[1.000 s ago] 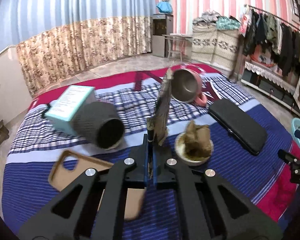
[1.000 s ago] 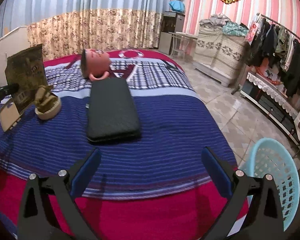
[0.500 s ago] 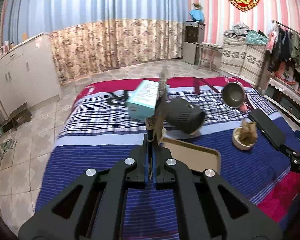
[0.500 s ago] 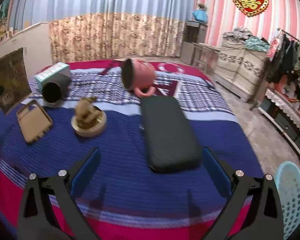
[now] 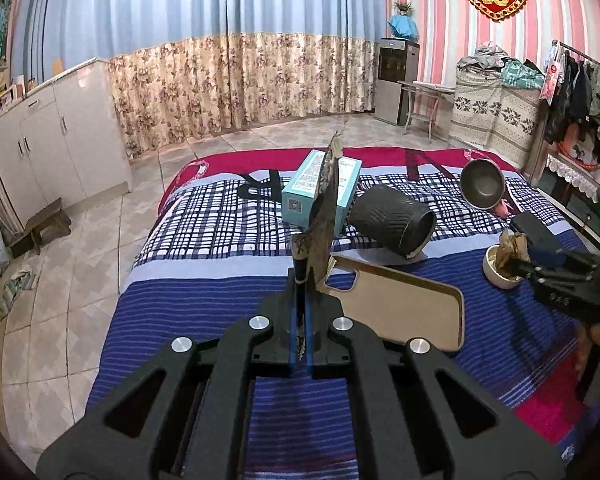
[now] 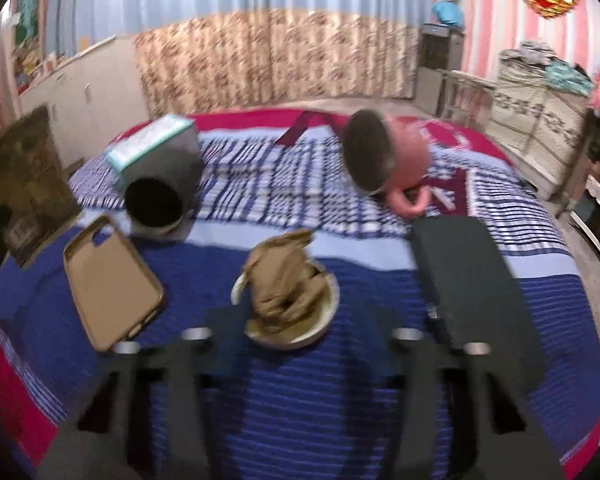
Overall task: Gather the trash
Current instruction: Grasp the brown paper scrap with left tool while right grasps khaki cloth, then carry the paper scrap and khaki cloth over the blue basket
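- You are gripping a flat, dark printed wrapper point(image 5: 326, 208) upright in your left gripper point(image 5: 300, 312), its jaws clamped tight on the wrapper's lower edge above the striped bedspread point(image 5: 204, 304).
- Your right gripper point(image 6: 296, 344) has just been closing its jaws toward the crumpled brown paper point(image 6: 284, 288), which is sitting in a small pale dish point(image 6: 320, 328) between the tan phone case point(image 6: 108, 284) and the black case point(image 6: 472, 280); blur is hiding whether the pads are touching it yet.
- Try pinching the paper high on its bunched folds, clear of the dish rim, so the dish stays put.
- The paper is looking soft and creased, poking above the rim, so it should compress easily.
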